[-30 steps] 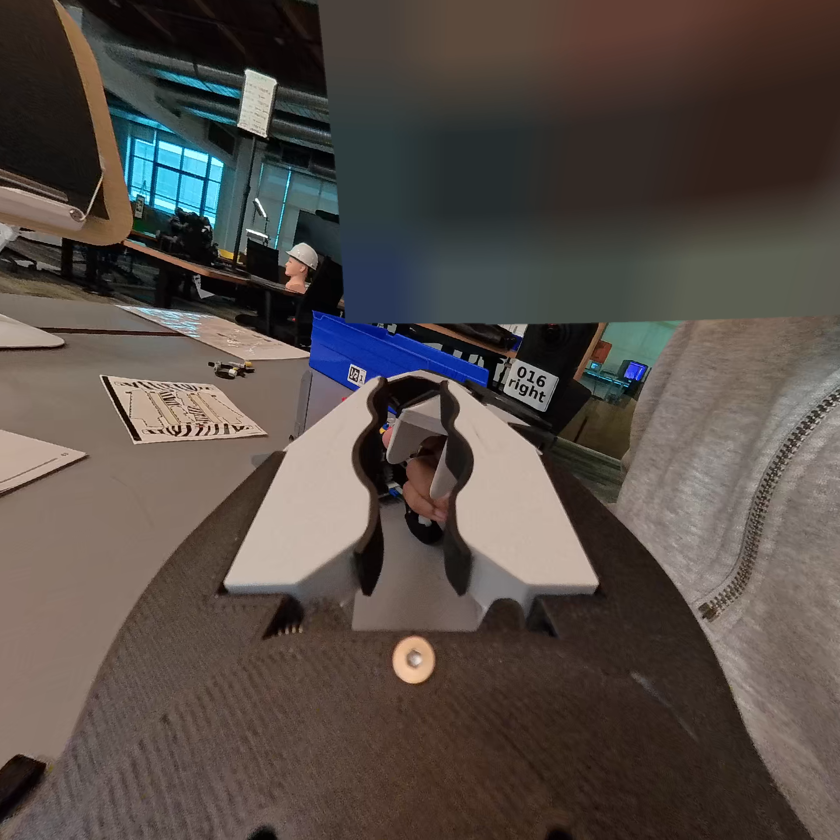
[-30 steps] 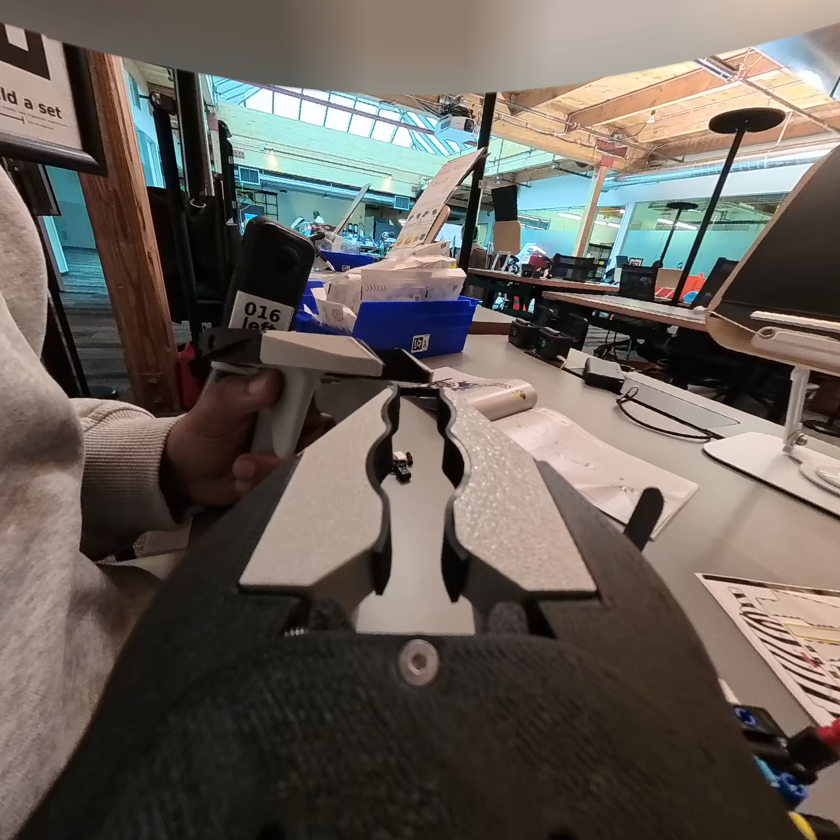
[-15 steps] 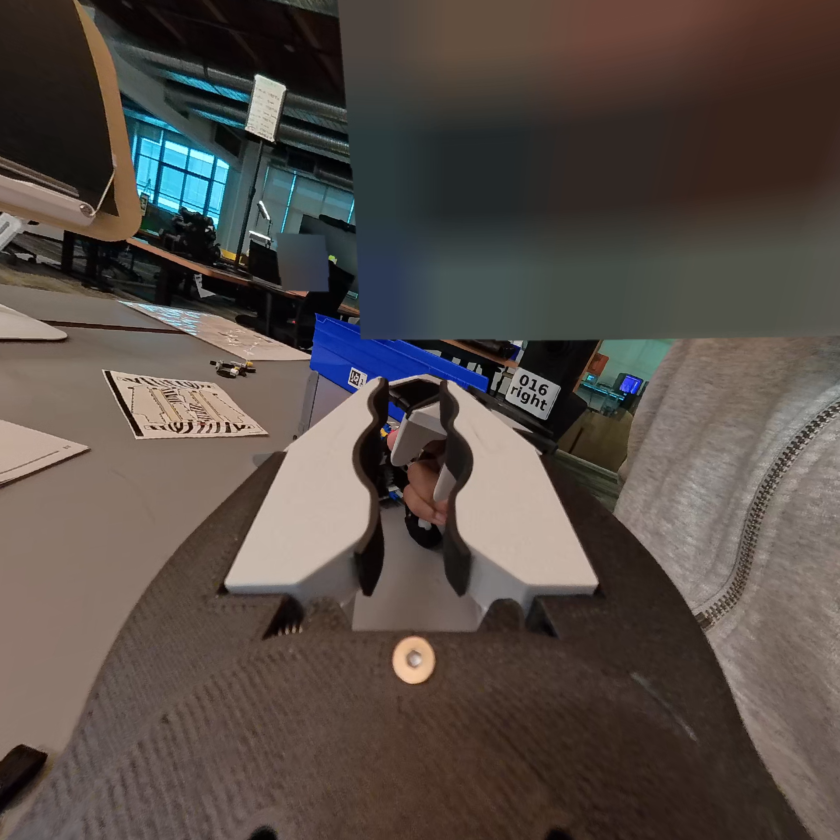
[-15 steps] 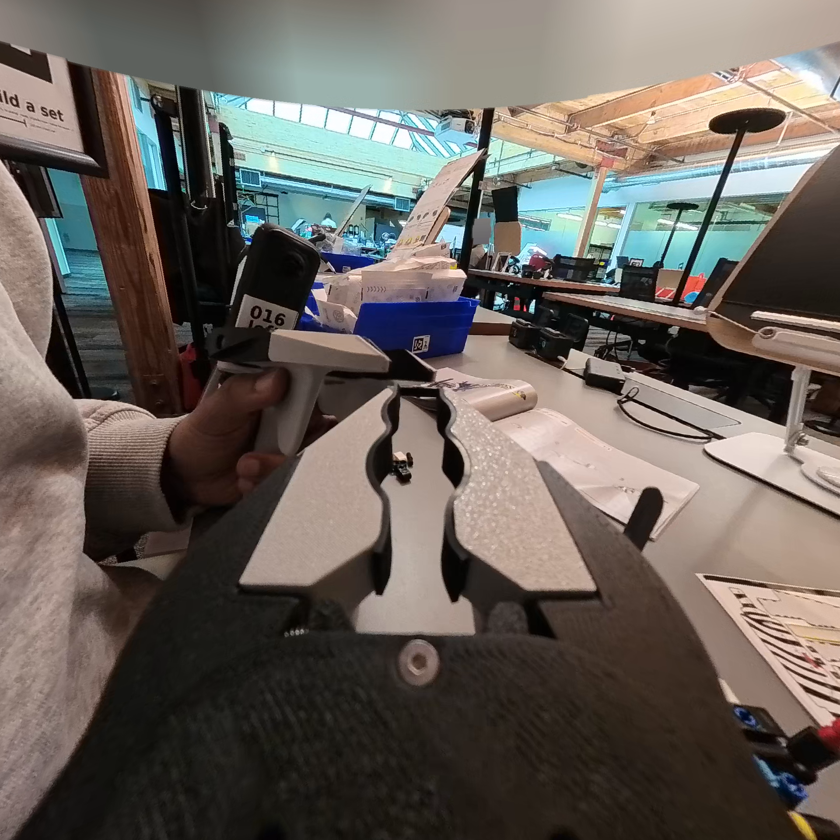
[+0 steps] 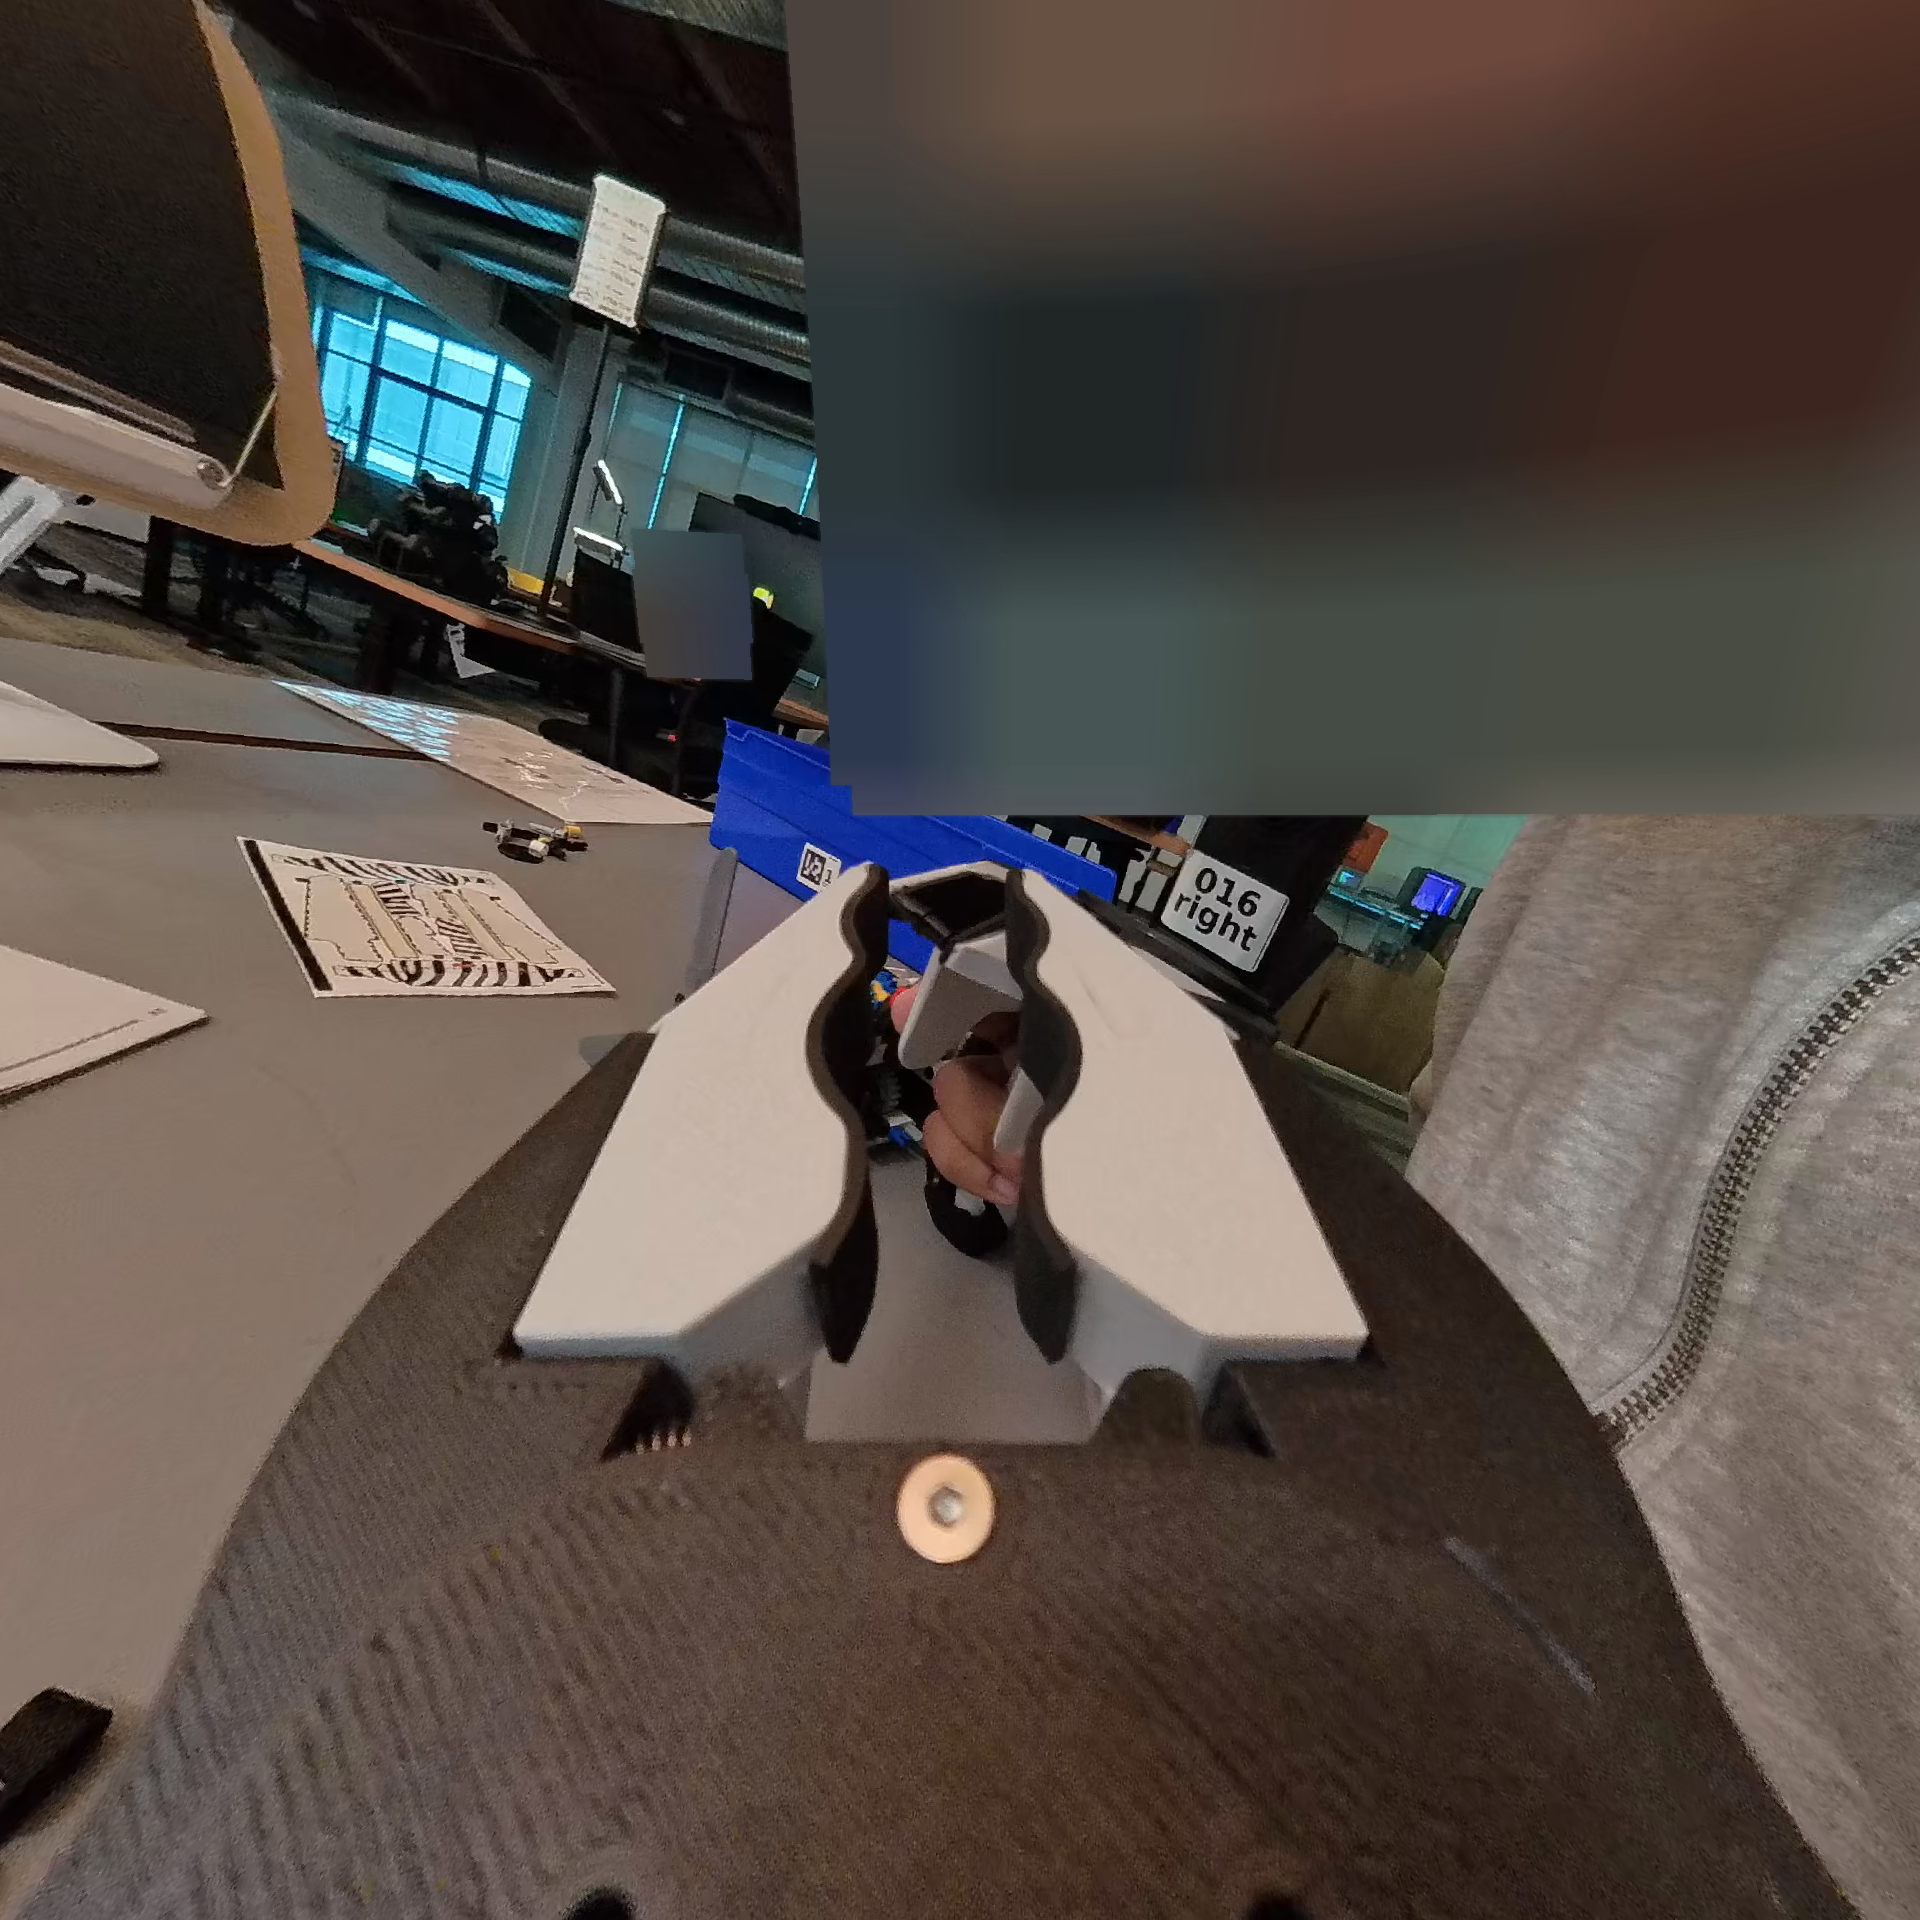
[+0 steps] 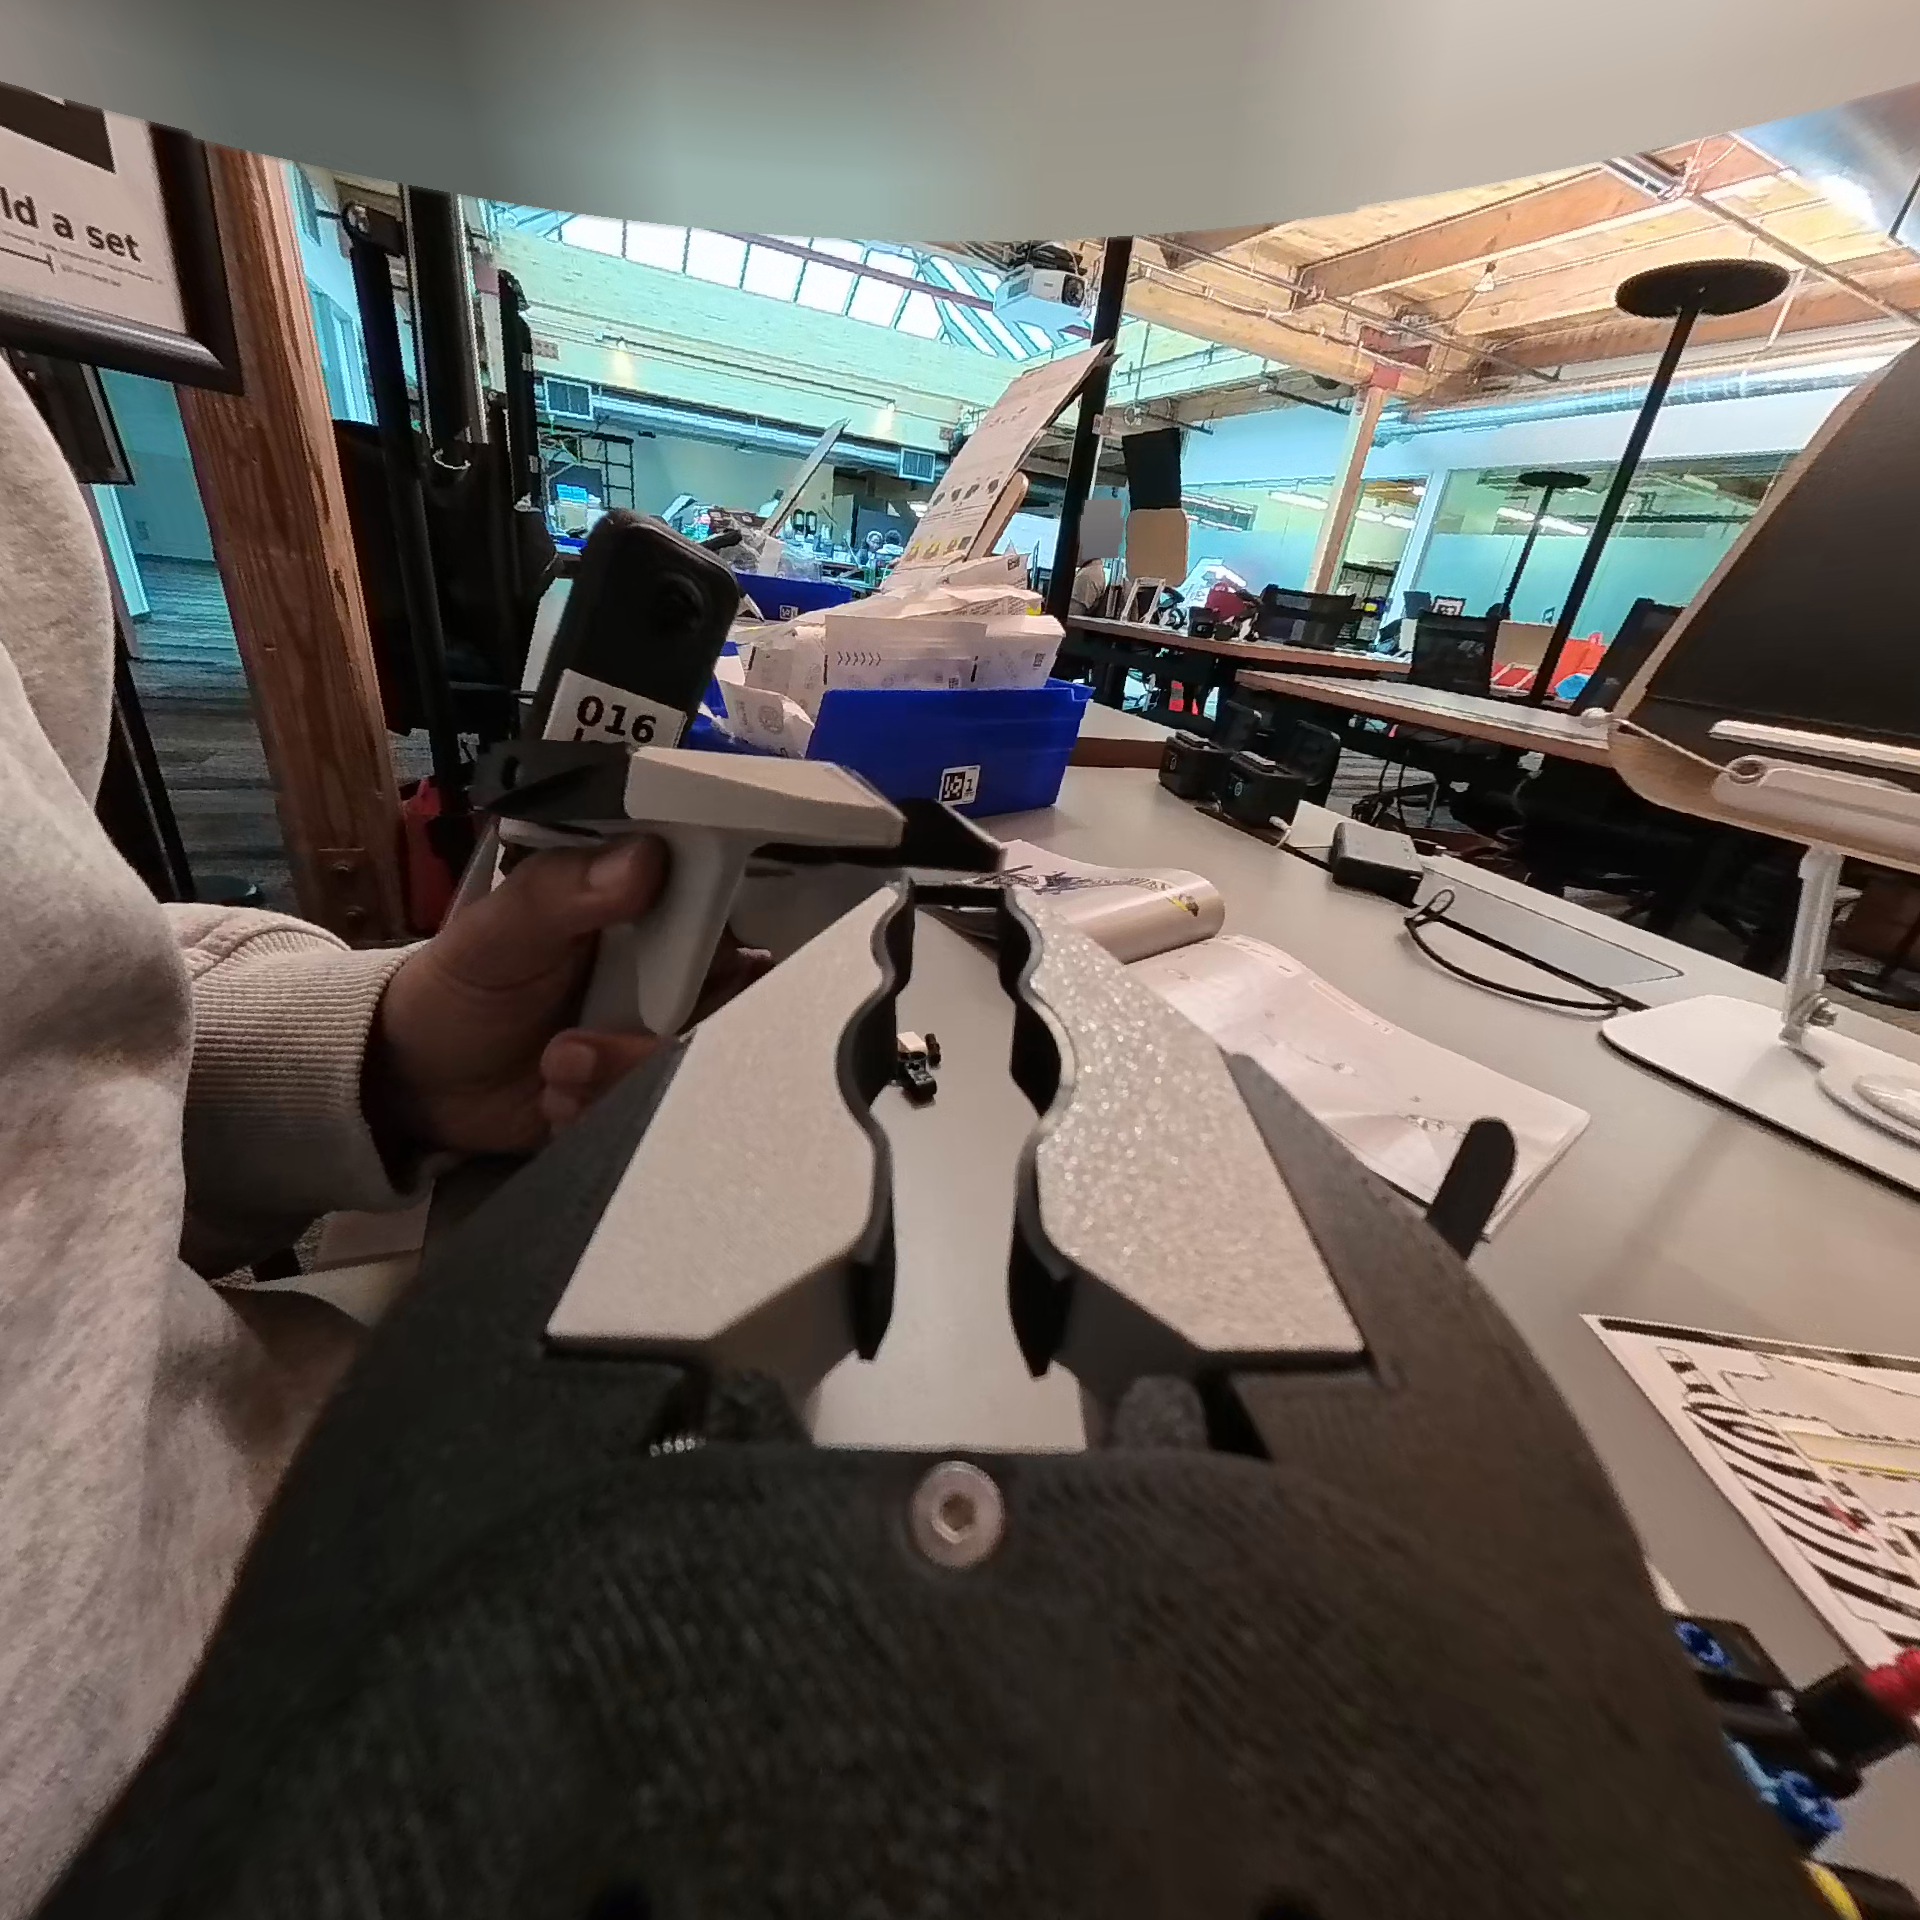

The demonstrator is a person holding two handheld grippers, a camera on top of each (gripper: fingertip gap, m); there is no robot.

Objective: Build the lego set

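Note:
My left gripper [image 5: 938, 888] is open and empty, held above the grey table [image 5: 260, 1143]. Through its gap I see the right gripper's handle [image 5: 956, 1008] in a hand, with small coloured lego bits [image 5: 885, 992] behind it. My right gripper [image 6: 954, 899] is open and empty, also held above the table. A small black lego piece [image 6: 920, 1060] lies on the table beyond its fingers. A partly built blue, black and red lego assembly [image 6: 1787, 1725] sits at the lower right edge. The left gripper's handle [image 6: 665, 935] shows in a hand at left.
An open instruction booklet [image 6: 1330, 1039] lies ahead of the right gripper. A striped printed sheet [image 5: 416, 925] and a few small lego parts [image 5: 535, 836] lie to the left. A blue bin [image 6: 935, 738] stands at the back. A monitor stand [image 6: 1766, 1039] is at right. A grey sleeve [image 6: 104, 1039] is close. The tips of both grippers are at nearly the same place.
The left gripper has shifted slightly to the right in the right wrist view. Both grippers stay open and empty. The small black piece has not moved.

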